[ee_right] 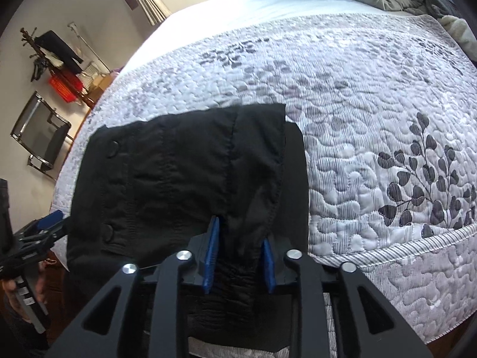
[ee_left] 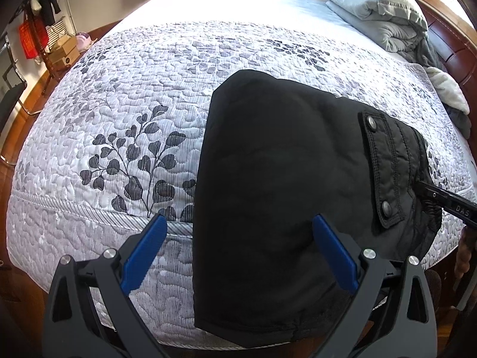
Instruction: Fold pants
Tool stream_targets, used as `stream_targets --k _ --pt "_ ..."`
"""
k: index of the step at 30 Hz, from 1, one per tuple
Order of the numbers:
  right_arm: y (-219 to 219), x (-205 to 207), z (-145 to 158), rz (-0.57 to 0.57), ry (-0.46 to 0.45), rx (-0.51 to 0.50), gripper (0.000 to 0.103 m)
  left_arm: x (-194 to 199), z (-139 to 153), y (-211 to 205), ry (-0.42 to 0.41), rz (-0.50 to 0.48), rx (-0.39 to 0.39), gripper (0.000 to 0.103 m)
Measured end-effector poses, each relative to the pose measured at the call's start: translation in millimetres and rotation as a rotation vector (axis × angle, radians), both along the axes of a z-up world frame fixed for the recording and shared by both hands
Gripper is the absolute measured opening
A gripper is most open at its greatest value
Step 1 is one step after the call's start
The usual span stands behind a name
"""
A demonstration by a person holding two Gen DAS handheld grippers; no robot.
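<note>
Black pants (ee_left: pixel 277 185) lie folded into a compact stack on the quilted bedspread (ee_left: pixel 119 104), near the bed's front edge. A pocket flap with two metal snaps (ee_left: pixel 378 167) faces up at the right end. My left gripper (ee_left: pixel 238 229) is open, its blue fingers (ee_left: pixel 146 250) spread above the stack's near left part. My right gripper (ee_right: pixel 238 238) is shut on the pants' gathered waistband (ee_right: pixel 235 271); it also shows in the left wrist view (ee_left: pixel 441 200) at the stack's right end. The pants (ee_right: pixel 184 179) fill the middle of the right wrist view.
A grey duvet and pillow (ee_left: pixel 381 15) are heaped at the far right by the wooden headboard (ee_left: pixel 456 50). A chair (ee_right: pixel 41 137), a coat rack (ee_right: pixel 50 50) and boxes (ee_left: pixel 62 53) stand on the floor to the left of the bed.
</note>
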State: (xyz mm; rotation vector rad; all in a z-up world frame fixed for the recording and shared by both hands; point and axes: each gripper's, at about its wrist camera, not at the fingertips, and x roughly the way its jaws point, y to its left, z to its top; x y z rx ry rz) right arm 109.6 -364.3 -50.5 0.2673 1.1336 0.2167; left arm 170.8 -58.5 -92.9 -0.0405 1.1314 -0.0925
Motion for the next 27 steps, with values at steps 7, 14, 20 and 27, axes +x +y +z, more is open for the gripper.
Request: stream_targets --k 7,14,20,27 --pt "-22.1 8.5 27.2 -0.045 -0.045 0.026 0.050 0.8 2.6 2.2 -0.008 0.008 -0.004 0.098" --pt "-30.6 52.5 18.1 -0.039 0.001 0.096 0.050 -0.1 3.2 -9.0 -0.010 -0.027 0.016 0.098" --pt "-23.3 69.7 10.1 -0.011 0.006 0.105 0.026 4.3 1.3 -12.1 -0.004 -0.027 0.023 0.098" --pt "-8.7 69.8 20.8 0.020 -0.046 0.013 0.008 14.8 3.6 -18.8 -0.010 -0.027 0.024 0.098"
